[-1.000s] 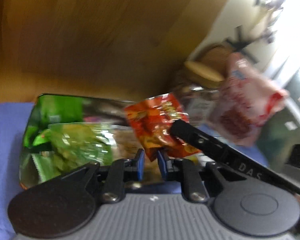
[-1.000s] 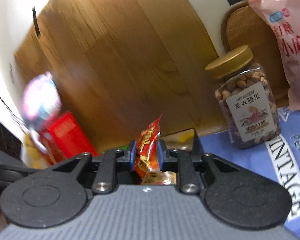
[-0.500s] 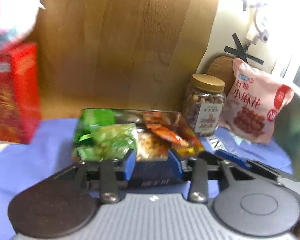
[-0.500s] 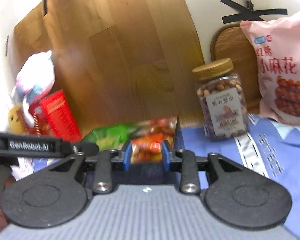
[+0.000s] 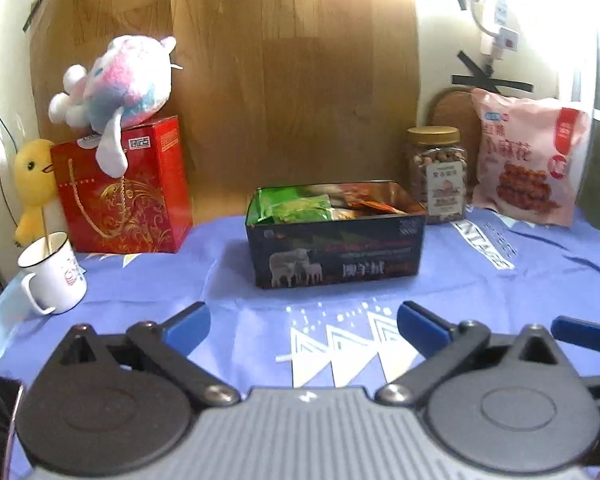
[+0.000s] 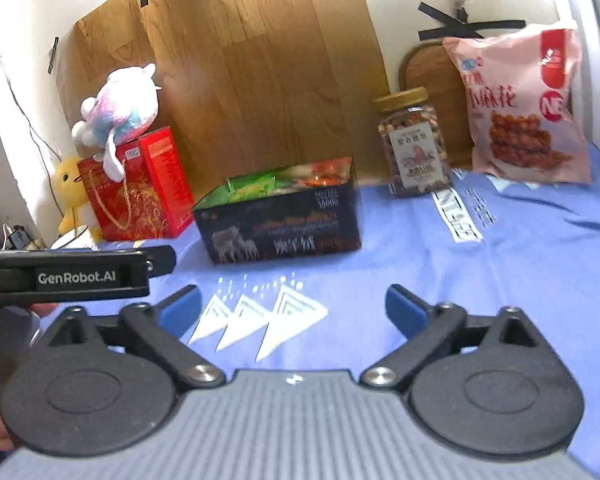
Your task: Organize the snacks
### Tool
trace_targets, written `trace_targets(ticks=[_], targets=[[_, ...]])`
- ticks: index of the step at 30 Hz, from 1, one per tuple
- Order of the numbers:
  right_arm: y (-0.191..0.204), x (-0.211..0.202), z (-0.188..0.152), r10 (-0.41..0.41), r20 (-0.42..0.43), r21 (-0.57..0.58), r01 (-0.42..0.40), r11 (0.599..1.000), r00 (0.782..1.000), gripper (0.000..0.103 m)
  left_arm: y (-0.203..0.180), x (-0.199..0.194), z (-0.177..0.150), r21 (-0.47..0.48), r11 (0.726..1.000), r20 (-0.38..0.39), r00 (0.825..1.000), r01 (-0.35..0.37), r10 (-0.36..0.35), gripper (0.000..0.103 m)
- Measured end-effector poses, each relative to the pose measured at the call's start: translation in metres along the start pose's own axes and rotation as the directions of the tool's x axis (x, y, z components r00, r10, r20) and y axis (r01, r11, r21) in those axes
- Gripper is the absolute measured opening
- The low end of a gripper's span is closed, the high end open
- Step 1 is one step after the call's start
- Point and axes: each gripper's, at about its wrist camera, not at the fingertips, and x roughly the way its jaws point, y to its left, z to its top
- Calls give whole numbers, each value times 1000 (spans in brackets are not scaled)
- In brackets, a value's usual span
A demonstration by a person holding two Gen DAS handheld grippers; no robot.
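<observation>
At the far left edge of the table (image 5: 236, 344), covered by a blue cloth, a white mug (image 5: 52, 272) stands close to the rim, with a yellow duck toy (image 5: 34, 184) behind it against the wall. Just right of these is a red gift box (image 5: 124, 192), upright, with a pink and blue plush toy (image 5: 116, 84) lying on its top.

A bare strip of cloth separates the gift box from the dark tin (image 5: 336, 252) near the table's middle. The tin is open at the top and holds the snack packets (image 5: 300, 210), green ones to the left and orange ones to the right, all below or about level with its rim.

Right of the tin, just beside its back corner, stands a nut jar (image 5: 436, 176) with a gold lid. A pink snack bag (image 5: 528, 160) leans upright near it, against the wall.

The left claw (image 5: 302, 322) is spread wide and holds nothing, hovering over open cloth in front of the tin. The right claw (image 6: 292, 306) is equally wide and empty, also over bare cloth, well apart from the tin. The widest free space lies along the near side and toward the right edge.
</observation>
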Motion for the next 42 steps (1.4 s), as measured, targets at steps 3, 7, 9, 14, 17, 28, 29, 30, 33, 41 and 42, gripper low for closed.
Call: trace_targets(ticks=[3,7,9,14,17,28,29,30,33,41,42], targets=[[1,-10,-9,8,-28,21,-7,1000,1000,103,-5,-14,-10,3,1000,8,1000,-11,11,103],[5,-21,-19,7,-37,19,-6,1000,999,103,-9,-28,-20,2,999,13,999,-32,32,103],[7,-27,-21,3,-33,14,-3,1000,999,103,-10,-34,-23,-1,999,17,999,-41,41,103],[12,-36,-23,-16,-20,-3,16,1000,1000,103,-12,-45,-27,-5,998,23,997,-67,67,103],[12,-39,-24,-22,-19,-3,22,1000,1000,103,-12,-49,-28,-13,998,20,998,-62,63,103],[20,-44,-29,-113,-11,-28,113,993,994,103,-9,-56,-37,-30,997,30,997,-67,68,103],[21,-43,-29,-127,-17,-29,126,992,992,103,-9,-57,-38,-32,997,31,997,-65,66,103],[21,-43,-30,-137,-23,-31,137,990,990,103,-8,-57,-39,-33,998,31,998,-62,63,103],[23,-45,-32,-152,-29,-36,151,988,988,103,-7,-57,-42,-37,998,26,998,-59,60,103],[18,-52,-33,-176,-46,-21,175,984,983,103,-4,-57,-45,-71,997,7,999,-42,42,103],[18,-54,-34,-176,-43,-19,175,984,983,103,-4,-58,-45,-76,996,9,999,-41,41,103]])
